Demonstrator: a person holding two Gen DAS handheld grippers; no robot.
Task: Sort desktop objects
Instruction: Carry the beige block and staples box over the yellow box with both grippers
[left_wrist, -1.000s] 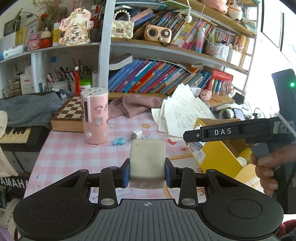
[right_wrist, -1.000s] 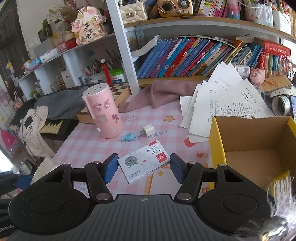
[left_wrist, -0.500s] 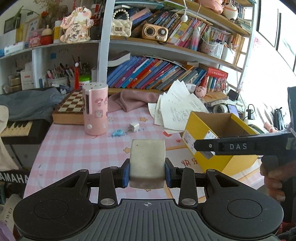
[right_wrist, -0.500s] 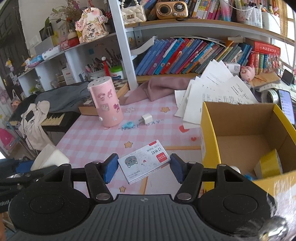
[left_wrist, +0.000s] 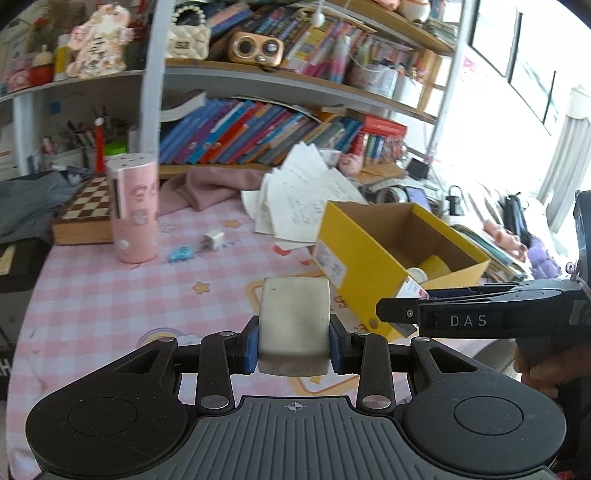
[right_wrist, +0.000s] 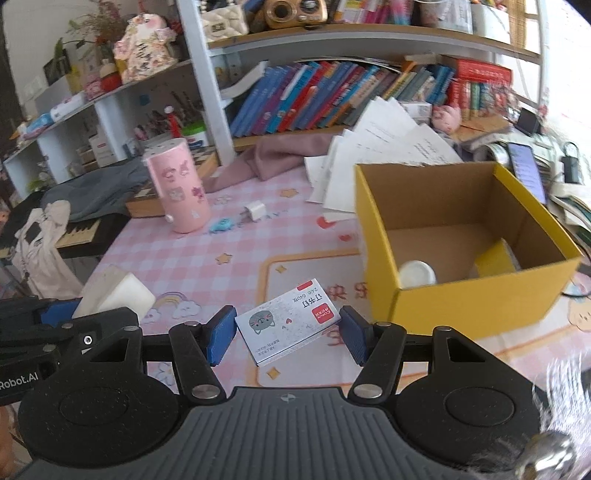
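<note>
Left gripper (left_wrist: 294, 345): blue pads clamped on the two sides of a pale grey block (left_wrist: 294, 325), jaws narrowed to the block's width; the block's long axis runs away from the camera toward 12 o'clock, held above the pink checked bench (left_wrist: 110, 295). In the right wrist view the same block shows at 9 o'clock, ahead of the left gripper's black body. Right gripper (right_wrist: 287, 334): jaws wide, each pad at one end of a small white staple box (right_wrist: 288, 320). Whether the pads press on the box or merely flank it cannot be told. The staple box's long axis lies across the gripper, tilted from 8 o'clock up toward 2 o'clock, red-labelled corner at the 2 o'clock end. Yellow cardboard box (right_wrist: 480, 295): open top, standing on the bench at 2 o'clock of the right gripper, holding a white round item (right_wrist: 417, 273) and a yellow roll (right_wrist: 493, 260). Pink cylinder (right_wrist: 177, 188) upright at 11 o'clock, with a white plug (right_wrist: 255, 211) and blue clip (right_wrist: 221, 224) beside it.
</note>
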